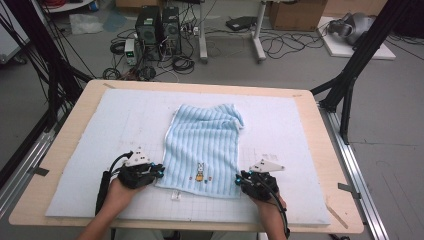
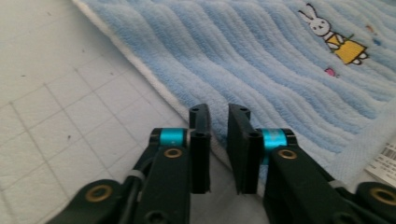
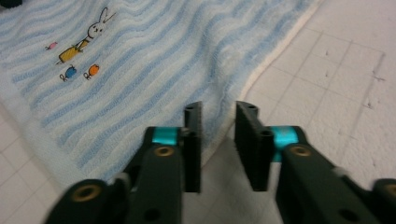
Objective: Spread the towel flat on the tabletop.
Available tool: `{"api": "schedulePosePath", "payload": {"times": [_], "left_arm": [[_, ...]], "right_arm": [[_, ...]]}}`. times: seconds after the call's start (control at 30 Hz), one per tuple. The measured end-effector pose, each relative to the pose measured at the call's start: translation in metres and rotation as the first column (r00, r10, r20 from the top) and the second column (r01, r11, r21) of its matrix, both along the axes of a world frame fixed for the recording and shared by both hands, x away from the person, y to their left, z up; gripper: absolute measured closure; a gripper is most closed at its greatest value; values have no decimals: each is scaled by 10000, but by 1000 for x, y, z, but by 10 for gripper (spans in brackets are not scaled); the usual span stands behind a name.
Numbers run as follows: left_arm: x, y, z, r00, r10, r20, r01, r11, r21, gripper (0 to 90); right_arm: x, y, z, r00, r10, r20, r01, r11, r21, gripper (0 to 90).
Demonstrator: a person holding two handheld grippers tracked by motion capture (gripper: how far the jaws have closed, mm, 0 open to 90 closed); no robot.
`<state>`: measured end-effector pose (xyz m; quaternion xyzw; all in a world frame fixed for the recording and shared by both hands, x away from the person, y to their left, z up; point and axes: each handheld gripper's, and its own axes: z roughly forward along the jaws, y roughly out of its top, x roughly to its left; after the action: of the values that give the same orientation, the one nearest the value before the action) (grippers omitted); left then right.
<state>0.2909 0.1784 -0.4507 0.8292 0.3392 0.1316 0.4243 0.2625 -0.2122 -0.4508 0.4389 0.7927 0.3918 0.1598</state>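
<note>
In the high view, a light blue towel (image 1: 204,150) lies flat on a white mat with thin grid lines (image 1: 75,165), near the middle of the frame. The mat lies on a wooden desk (image 1: 90,87). The far right corner of the towel is bunched up and folded over.

At the lower left of the high view, the left gripper (image 1: 159,171) sits at the towel's near left corner, held by a hand that comes in from the bottom edge. The high view is too far off to show the jaws well. The left gripper view (image 2: 218,122) looks close along them. The two black jaws stand nearly together, with only a thin gap between them. Their tips are right at the white edge of the towel, and the towel edge runs under them. I cannot tell if any cloth is pinched in the gap.

That close view also shows a little bunny picture (image 2: 332,32) at the upper right of the frame, and a white label (image 2: 385,161) at the right edge. In the high view the bunny (image 1: 200,171) is just a tiny spot near the towel's near edge.

At the lower right of the high view, the right gripper (image 1: 240,179) sits at the towel's near right corner. The right gripper view (image 3: 218,122) shows its jaws a bit wider apart, with a clear gap. The towel's side edge runs into that gap, but the jaws do not press on it. The bunny (image 3: 88,39) shows at the upper left here, with small blue and orange shapes beside it.
</note>
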Motion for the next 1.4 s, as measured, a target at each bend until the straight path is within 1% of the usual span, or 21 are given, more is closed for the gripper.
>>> {"api": "schedulePosePath", "payload": {"times": [0.07, 0.13, 0.27, 0.3, 0.37, 0.43, 0.47, 0.53, 0.63, 0.7, 0.8, 1.0, 1.03, 1.07, 1.1, 1.13, 1.17, 1.2, 1.27, 1.33, 1.4], "left_arm": [[-2, 0, 0, 10000, -83, -7, 83, 10000, -15, 864], [-5, 1, 0, 9996, -175, -209, 170, 9996, -224, 868], [-15, 6, 0, 9985, -340, -424, 323, 9987, -404, 869], [-19, 8, 0, 9981, -374, -491, 351, 9982, -485, 869], [-26, 10, -1, 9979, -459, -456, 432, 9973, -593, 870], [-35, 11, -1, 9972, -583, -468, 551, 9962, -676, 870], [-39, 12, -1, 9967, -678, -442, 650, 9960, -620, 870], [-46, 14, -1, 9949, -883, -481, 854, 9945, -604, 870], [-57, 17, -2, 9923, -1110, -556, 1065, 9913, -778, 870], [-64, 19, -2, 9892, -1334, -608, 1289, 9890, -723, 870], [-75, 19, -2, 9834, -1657, -735, 1594, 9835, -852, 870], [-92, 22, -1, 9686, -2343, -826, 2283, 9706, -763, 870], [-93, 23, 0, 9686, -2362, -778, 2305, 9701, -761, 867], [-93, 24, 1, 9716, -2247, -747, 2186, 9723, -822, 848], [-91, 24, 3, 9768, -2032, -683, 1967, 9763, -907, 790], [-88, 24, 5, 9822, -1780, -603, 1719, 9805, -955, 697], [-85, 25, 8, 9873, -1538, -410, 1488, 9832, -1055, 632], [-82, 26, 10, 9910, -1323, -206, 1290, 9845, -1188, 607], [-75, 30, 14, 9967, -813, 90, 817, 9868, -1396, 510], [-65, 36, 18, 9989, -336, 321, 386, 9848, -1694, 501], [-54, 39, 21, 9989, 33, 457, 54, 9821, -1882, 493]], "right_arm": [[0, -1, 0, 9999, 137, -36, -137, 9999, 74, 828], [-1, -1, 0, 9996, 276, -67, -276, 9996, 100, 855], [-3, -3, 1, 9987, 499, -95, -499, 9987, 59, 865], [-5, -3, 2, 9986, 497, -184, -494, 9987, 116, 866], [-7, -4, 3, 9981, 561, -246, -556, 9982, 218, 868], [-11, -5, 3, 9968, 722, -336, -710, 9968, 365, 869], [-14, -5, 4, 9957, 799, -463, -782, 9963, 368, 869], [-21, -5, 6, 9934, 989, -579, -975, 9949, 265, 870], [-31, -6, 9, 9902, 1175, -756, -1162, 9930, 215, 870], [-37, -6, 9, 9883, 1295, -801, -1285, 9915, 179, 871], [-47, -6, 9, 9835, 1499, -1013, -1509, 9885, -21, 872], [-67, -10, 10, 9757, 1676, -1411, -1676, 9858, 117, 872], [-70, -10, 11, 9753, 1694, -1419, -1699, 9854, 87, 871], [-73, -11, 12, 9766, 1618, -1417, -1620, 9867, 107, 856], [-73, -11, 14, 9807, 1502, -1254, -1497, 9886, 133, 815], [-72, -11, 16, 9848, 1335, -1115, -1317, 9910, 235, 738], [-69, -11, 19, 9903, 1005, -958, -967, 9944, 434, 670], [-66, -12, 20, 9939, 763, -792, -709, 9951, 685, 640], [-60, -9, 23, 9986, 435, -309, -408, 9956, 839, 572], [-52, -4, 24, 9995, 324, -67, -315, 9945, 999, 546], [-43, 4, 24, 9992, 354, 182, -370, 9946, 968, 530]]}}
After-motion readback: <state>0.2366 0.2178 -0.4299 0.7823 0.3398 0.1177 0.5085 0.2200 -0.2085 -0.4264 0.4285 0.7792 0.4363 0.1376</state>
